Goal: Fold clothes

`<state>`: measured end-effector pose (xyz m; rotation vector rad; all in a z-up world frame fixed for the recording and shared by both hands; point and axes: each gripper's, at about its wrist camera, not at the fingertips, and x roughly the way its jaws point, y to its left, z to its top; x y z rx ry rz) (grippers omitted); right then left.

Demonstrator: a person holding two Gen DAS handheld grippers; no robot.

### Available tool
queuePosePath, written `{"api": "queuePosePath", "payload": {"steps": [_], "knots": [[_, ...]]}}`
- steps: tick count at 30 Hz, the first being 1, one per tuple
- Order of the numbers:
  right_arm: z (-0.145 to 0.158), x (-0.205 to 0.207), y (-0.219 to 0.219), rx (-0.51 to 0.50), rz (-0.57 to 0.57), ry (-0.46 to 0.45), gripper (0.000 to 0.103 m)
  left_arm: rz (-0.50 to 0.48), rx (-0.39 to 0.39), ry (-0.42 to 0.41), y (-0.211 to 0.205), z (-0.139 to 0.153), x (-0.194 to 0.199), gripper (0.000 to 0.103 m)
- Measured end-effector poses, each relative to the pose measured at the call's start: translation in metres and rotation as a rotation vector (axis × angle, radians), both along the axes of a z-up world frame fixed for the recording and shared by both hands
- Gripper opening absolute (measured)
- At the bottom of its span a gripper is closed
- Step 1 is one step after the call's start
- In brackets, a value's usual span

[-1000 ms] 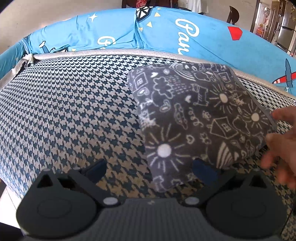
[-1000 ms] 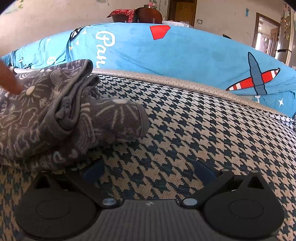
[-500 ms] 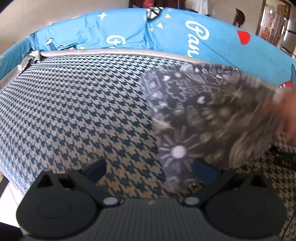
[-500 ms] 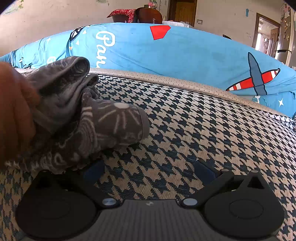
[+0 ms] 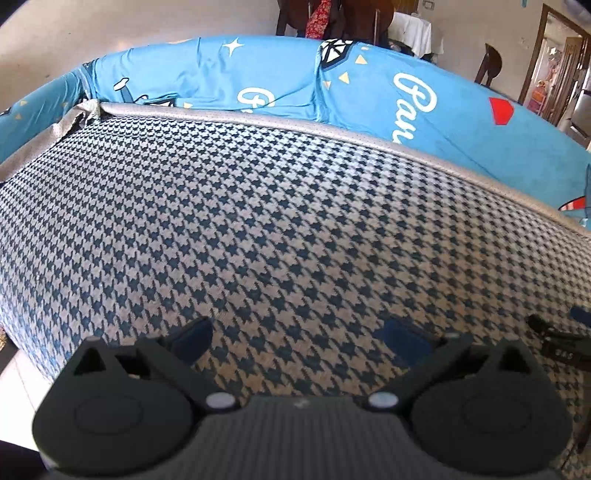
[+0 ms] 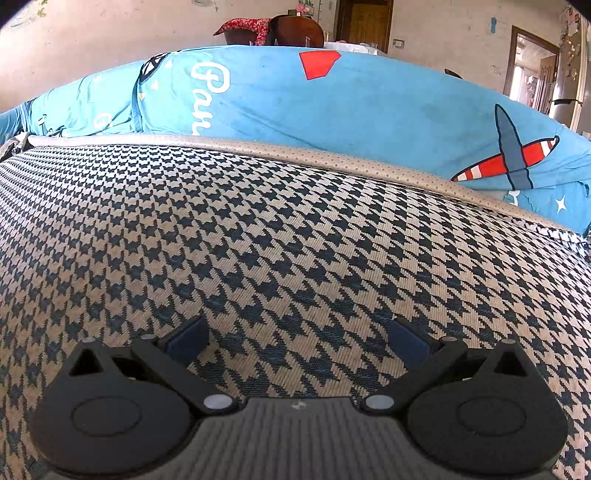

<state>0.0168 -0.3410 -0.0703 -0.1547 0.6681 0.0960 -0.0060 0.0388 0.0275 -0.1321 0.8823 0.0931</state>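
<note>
Houndstooth cloth in dark blue and tan covers the wide cushion (image 5: 258,221) that fills both views, and its little jagged shapes run all the way to a pale grey trim (image 6: 332,158) along the far edge. Behind that trim sits a bright blue cover (image 6: 369,103) with white curly letters, a red shape, small stars and a red-and-white striped plane (image 6: 513,162). Farther back is a light wall, a brown door (image 6: 365,22) and something red draped over dark furniture (image 6: 251,27). Low in the left wrist view, the left tool (image 5: 299,334) hangs just over the cushion with its two blue fingertips (image 5: 192,338) spread wide apart and nothing between them. Over at the right edge of that same view, a small dark part of another tool (image 5: 557,339) pokes in, but it is too little to tell more about it. Seen from its own camera, the right tool (image 6: 297,338) also sits low over the cushion, and its blue fingertips (image 6: 406,341) are spread wide too, gripping nothing. No clothes show in either view, so where the clothing lies cannot be told; only bare patterned cushion lies in front of both tools.
</note>
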Motion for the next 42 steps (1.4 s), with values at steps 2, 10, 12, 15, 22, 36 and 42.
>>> {"api": "queuePosePath", "payload": {"steps": [2, 10, 12, 15, 22, 36, 42], "knots": [[0.0, 0.001, 0.001, 0.0, 0.0, 0.0, 0.103, -0.005, -0.007, -0.015, 0.0, 0.004, -0.003, 0.103], [0.0, 0.004, 0.001, 0.002, 0.0, 0.0, 0.103, -0.019, 0.02, -0.042, -0.001, 0.011, -0.008, 0.103], [0.0, 0.004, 0.001, 0.003, 0.0, 0.0, 0.103, -0.015, 0.013, -0.04, -0.001, 0.011, -0.005, 0.103], [-0.001, 0.003, 0.0, 0.003, 0.0, 0.0, 0.103, -0.012, 0.003, -0.039, -0.002, 0.011, -0.005, 0.103], [-0.001, 0.004, -0.001, 0.004, 0.0, -0.001, 0.103, -0.022, -0.003, -0.031, -0.001, 0.008, -0.006, 0.103], [-0.001, 0.004, -0.001, 0.004, 0.0, -0.001, 0.103, -0.047, 0.003, -0.005, -0.008, 0.004, 0.001, 0.103], [-0.001, 0.004, -0.001, 0.004, 0.0, -0.001, 0.103, -0.033, 0.005, 0.011, -0.008, 0.0, 0.003, 0.103]]}}
